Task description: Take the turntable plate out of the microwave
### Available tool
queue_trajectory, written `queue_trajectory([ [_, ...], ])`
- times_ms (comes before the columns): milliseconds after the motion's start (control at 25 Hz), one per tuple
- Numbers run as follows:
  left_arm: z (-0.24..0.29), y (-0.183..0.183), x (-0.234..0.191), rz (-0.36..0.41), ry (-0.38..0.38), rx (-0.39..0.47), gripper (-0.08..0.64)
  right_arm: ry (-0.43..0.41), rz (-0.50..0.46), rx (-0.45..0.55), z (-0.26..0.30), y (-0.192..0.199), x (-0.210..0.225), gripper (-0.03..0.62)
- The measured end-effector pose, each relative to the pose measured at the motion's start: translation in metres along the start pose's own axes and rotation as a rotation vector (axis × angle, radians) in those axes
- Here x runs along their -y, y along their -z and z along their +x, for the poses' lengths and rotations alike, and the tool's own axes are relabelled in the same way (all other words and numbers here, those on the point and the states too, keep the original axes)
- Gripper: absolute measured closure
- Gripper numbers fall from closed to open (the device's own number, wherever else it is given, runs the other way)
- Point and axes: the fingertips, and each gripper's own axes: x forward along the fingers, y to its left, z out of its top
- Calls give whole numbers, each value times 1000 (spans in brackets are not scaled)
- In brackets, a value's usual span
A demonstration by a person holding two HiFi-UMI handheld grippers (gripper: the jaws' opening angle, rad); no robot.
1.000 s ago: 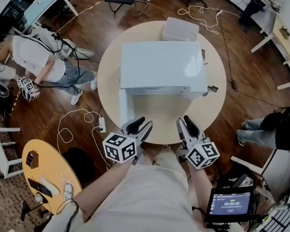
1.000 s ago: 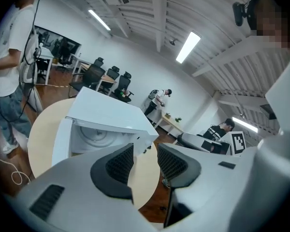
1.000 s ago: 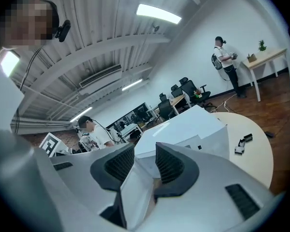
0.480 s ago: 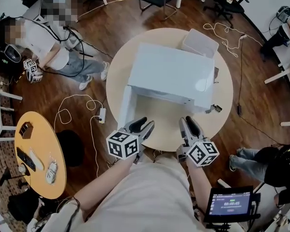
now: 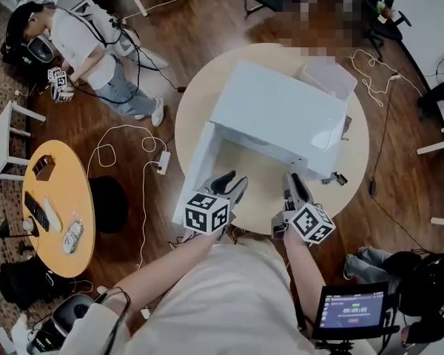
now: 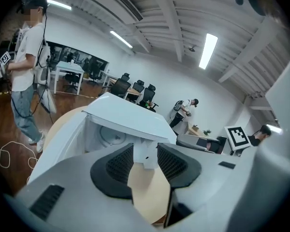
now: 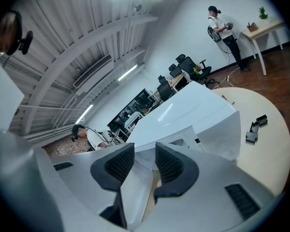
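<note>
Left claw (image 5: 234, 179) and right claw (image 5: 294, 177) both open, empty, in front of microwave (image 5: 281, 113).
Plate (image 6: 108, 135) lies flat inside microwave, ahead and slightly left of left claw; left looks the nearer one.

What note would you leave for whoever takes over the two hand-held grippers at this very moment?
Left hand-held gripper: open, empty, facing the microwave.
Right hand-held gripper: open, empty, beside it.
The microwave sits on the round table, door swung open.
Turntable plate: inside the cavity.
Done: door open. Left: reach in, grip the plate, bring it out.
</note>
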Motion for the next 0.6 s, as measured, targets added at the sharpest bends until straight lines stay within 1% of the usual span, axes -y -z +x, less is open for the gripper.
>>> queue_trajectory([
  [280,10,7,-13,-43,-31,-11,397,-52,47,-100,43,30,10,471],
  [400,16,10,-16,-37,-37,-22,397,-44,65,-126,56,41,19,471],
  [600,24,13,-28,-42,-58,-42,397,-20,86,-136,77,51,36,471],
])
